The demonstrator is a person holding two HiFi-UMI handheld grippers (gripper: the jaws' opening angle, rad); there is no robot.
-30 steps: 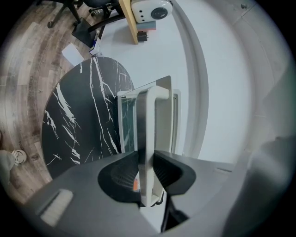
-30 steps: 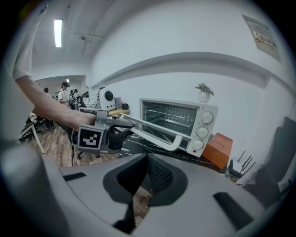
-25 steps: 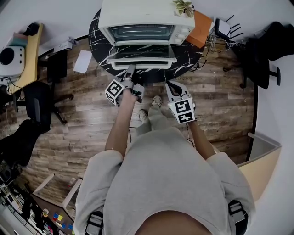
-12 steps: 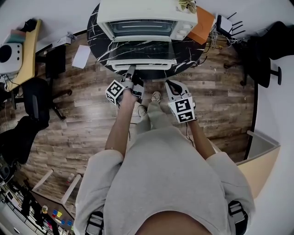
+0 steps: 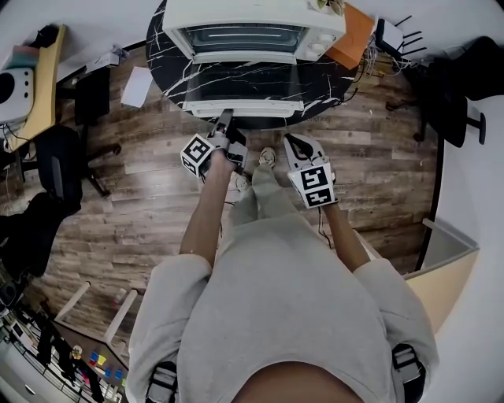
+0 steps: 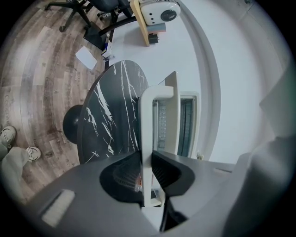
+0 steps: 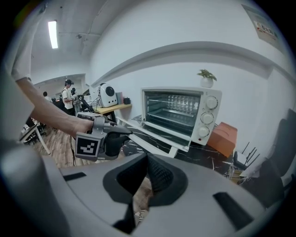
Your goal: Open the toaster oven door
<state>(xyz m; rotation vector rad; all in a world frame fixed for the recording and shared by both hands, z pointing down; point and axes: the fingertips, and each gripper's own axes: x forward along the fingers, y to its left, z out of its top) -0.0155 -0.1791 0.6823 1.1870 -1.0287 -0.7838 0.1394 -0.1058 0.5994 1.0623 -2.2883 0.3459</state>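
Nearest, the right gripper (image 5: 296, 143) hangs empty, fingers pressed together. Just ahead, the left gripper (image 5: 226, 120) has fingers, just now closing, clamped on the door handle (image 5: 268, 110). The toaster oven door (image 5: 244, 80) lies swung down about level over the black counter (image 5: 168, 49), long axis crosswise, handle edge toward the person; the toaster oven (image 5: 252, 14) stands open-mouthed behind.

toaster oven (image 5: 252, 14) cream-white | toaster oven door (image 5: 244, 105) white-framed | table (image 5: 165, 55) black, white marble veins | floor (image 5: 142, 197) brown wood-plank | box (image 5: 356, 46) at 1 o'clock orange | left gripper (image 5: 226, 118) cube black-white squares
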